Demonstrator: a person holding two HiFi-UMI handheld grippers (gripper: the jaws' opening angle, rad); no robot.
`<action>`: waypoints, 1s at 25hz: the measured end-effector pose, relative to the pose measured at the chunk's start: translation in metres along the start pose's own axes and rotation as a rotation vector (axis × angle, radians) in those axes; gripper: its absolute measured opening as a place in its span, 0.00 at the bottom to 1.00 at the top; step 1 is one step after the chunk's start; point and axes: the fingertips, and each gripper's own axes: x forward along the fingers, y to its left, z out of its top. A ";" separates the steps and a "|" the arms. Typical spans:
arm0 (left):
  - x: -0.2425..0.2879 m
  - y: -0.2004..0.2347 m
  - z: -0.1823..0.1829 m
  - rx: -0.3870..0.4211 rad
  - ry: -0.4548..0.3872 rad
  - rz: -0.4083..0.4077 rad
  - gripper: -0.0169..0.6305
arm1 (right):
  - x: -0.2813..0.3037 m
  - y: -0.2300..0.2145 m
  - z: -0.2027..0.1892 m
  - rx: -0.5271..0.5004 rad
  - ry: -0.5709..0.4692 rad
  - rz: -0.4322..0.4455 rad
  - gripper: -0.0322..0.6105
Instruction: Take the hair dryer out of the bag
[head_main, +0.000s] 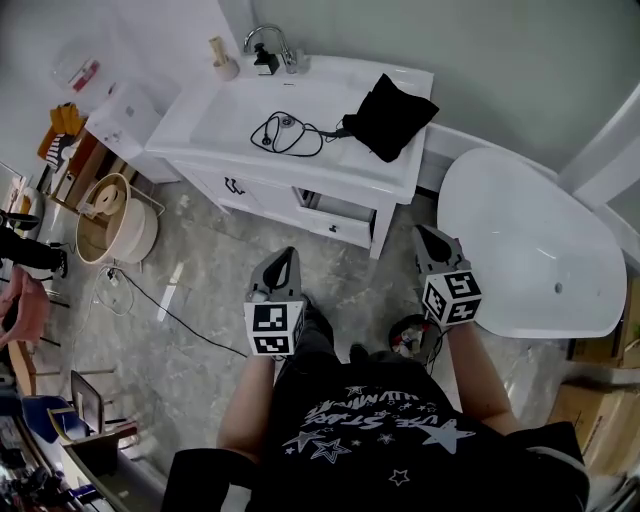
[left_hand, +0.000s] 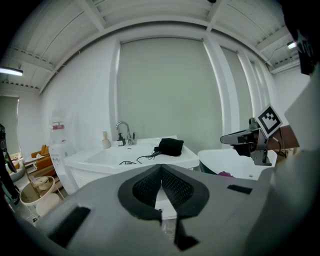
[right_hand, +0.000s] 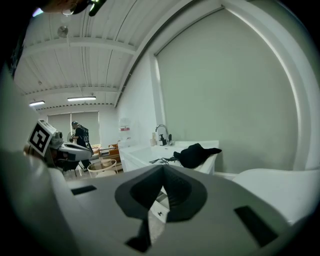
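A black bag (head_main: 388, 115) lies on the right end of the white vanity top (head_main: 395, 170), beside the basin. A black cord (head_main: 285, 132) runs out of the bag and lies coiled in the basin; the hair dryer itself is hidden. Both grippers are held over the floor in front of the vanity, well short of the bag. My left gripper (head_main: 288, 252) and my right gripper (head_main: 422, 232) are both shut, with nothing in them. The bag (left_hand: 171, 146) shows ahead in the left gripper view past the closed gripper (left_hand: 161, 166). In the right gripper view the bag (right_hand: 195, 155) lies beyond the closed gripper (right_hand: 163, 167).
A faucet (head_main: 270, 45) and a soap bottle (head_main: 224, 60) stand at the back of the basin. A white bathtub (head_main: 530, 250) is on the right, close to the vanity. A round basket (head_main: 115, 215) and a cable lie on the floor at the left.
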 end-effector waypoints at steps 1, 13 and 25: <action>0.004 0.001 0.002 0.002 0.000 -0.005 0.04 | 0.001 -0.002 -0.001 0.002 0.002 -0.006 0.06; 0.080 0.022 0.026 0.030 -0.032 -0.120 0.04 | 0.036 -0.029 0.009 0.028 -0.012 -0.127 0.06; 0.182 0.060 0.044 0.028 -0.025 -0.294 0.32 | 0.105 -0.049 0.013 0.054 0.066 -0.234 0.27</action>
